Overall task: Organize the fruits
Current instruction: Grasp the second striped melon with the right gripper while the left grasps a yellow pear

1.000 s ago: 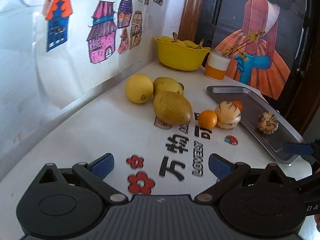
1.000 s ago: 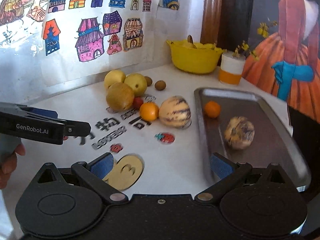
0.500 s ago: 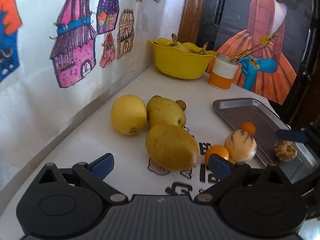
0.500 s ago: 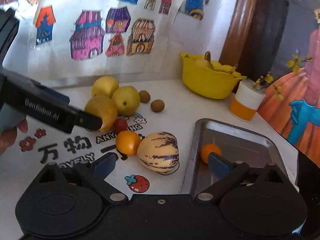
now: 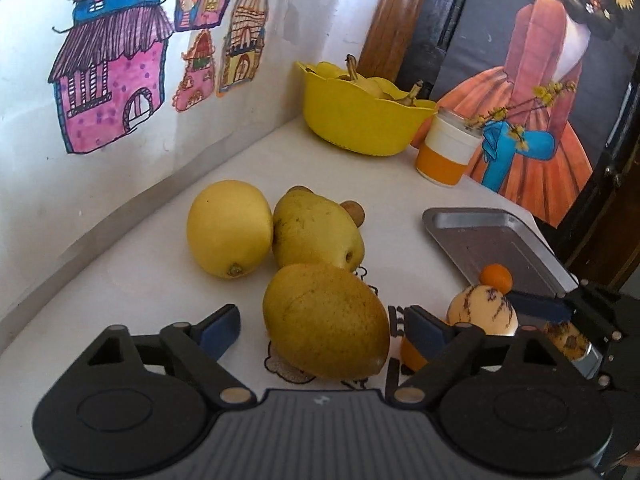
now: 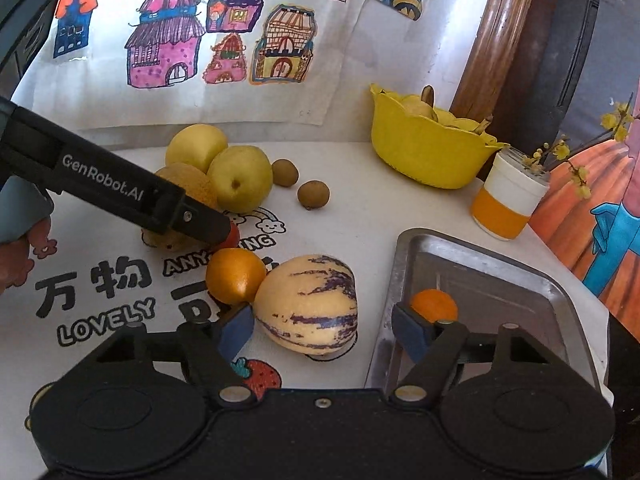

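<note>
In the left wrist view a brownish-yellow pear lies between the blue pads of my left gripper. Its jaws are closing, with a small gap showing on each side of the pear. In the right wrist view a cream melon with purple stripes sits between the pads of my right gripper. These jaws are closing too; the right pad stands clear of the melon. An orange touches the melon's left side. The metal tray holds a small orange and a second striped melon.
A yellow round fruit and a pale pear lie behind the brownish pear. Two small brown fruits lie on the white mat, and a small red fruit sits under the left gripper's finger. A yellow bowl and a cup stand at the back.
Both grippers have moved forward over the table. The pear now lies between the left pads and the striped melon between the right pads. Both pairs of pads stand closer together.
</note>
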A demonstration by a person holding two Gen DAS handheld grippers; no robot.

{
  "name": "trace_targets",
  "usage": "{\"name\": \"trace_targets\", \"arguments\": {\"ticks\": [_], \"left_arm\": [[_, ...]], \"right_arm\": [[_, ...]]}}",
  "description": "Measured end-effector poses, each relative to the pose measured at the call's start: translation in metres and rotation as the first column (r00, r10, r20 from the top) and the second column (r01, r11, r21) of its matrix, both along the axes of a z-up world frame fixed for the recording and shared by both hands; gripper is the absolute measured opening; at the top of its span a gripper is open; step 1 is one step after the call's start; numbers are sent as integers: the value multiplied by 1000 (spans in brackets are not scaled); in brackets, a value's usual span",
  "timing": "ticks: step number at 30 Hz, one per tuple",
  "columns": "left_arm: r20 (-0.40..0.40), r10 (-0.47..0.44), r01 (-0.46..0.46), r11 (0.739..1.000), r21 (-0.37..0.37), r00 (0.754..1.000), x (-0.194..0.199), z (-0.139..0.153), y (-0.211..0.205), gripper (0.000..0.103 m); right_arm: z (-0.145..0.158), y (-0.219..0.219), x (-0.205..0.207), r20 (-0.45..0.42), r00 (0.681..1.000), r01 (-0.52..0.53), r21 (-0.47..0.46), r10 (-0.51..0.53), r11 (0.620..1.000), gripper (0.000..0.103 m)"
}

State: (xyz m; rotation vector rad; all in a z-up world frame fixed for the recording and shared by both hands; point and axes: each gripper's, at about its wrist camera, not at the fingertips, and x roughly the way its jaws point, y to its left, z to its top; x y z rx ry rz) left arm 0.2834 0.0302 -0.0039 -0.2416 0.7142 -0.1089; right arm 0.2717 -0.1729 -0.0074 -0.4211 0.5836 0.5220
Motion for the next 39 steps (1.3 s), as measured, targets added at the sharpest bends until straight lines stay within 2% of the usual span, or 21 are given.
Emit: {"name": "trace_targets", "arguments": {"ticks": [4, 6, 9, 11, 17, 26, 33, 39], "left_arm": [[4, 21, -21, 999, -29, 1000, 1, 0, 4, 82], [4, 28, -28, 999, -42, 1000, 1, 0, 6, 79], [4, 29, -28, 998, -62, 1000, 2, -1, 8, 74], [0, 20, -20, 996, -88, 1000, 2, -1, 9, 67], [-8, 39, -40, 995, -96, 999, -6, 0, 8, 66], [-6, 55, -55, 994, -98, 998, -42, 4, 4, 66], [-29, 18, -22, 992, -121, 999, -63, 5, -14, 66], [-19, -31, 28, 991, -129, 999, -73, 13, -39, 65]], "right_arm": [[0, 1, 3, -20, 1000, -12, 29, 12, 1000, 63], [-1, 1, 3, -33, 999, -19, 40, 21, 999, 54], [-1, 2, 3, -35, 999, -23, 49, 25, 999, 55], [-1, 2, 3, -36, 999, -22, 56, 24, 998, 54], [0, -3, -3, -44, 999, -9, 84, 12, 996, 54], [3, -12, -34, -74, 997, -2, 154, 14, 988, 54], [11, -28, -65, -77, 997, 16, 208, 0, 978, 54], [23, -54, -85, -54, 997, 68, 250, -56, 966, 54]]}}
